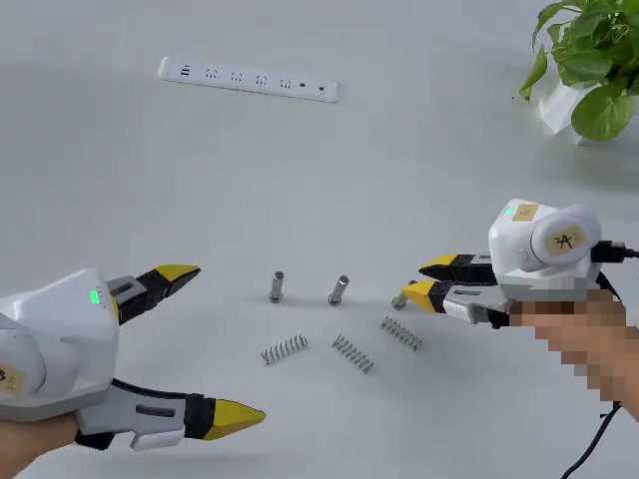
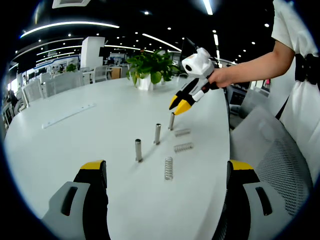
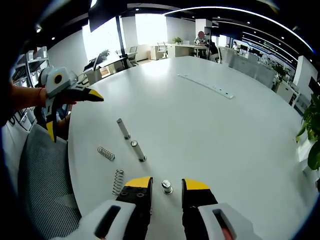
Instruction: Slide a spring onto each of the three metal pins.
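Three short metal pins stand upright in a row on the white table: left pin, middle pin, right pin. In front of them lie three loose springs. My right gripper is open, and the right pin stands between its yellow fingertips with a gap on each side. At the near left my left gripper hangs wide open and holds nothing. From the left gripper view the pins and springs lie ahead, with the right gripper beyond them.
A white power strip lies at the far side of the table. A potted plant stands at the far right corner. A black cable trails from the right gripper near the table's front right.
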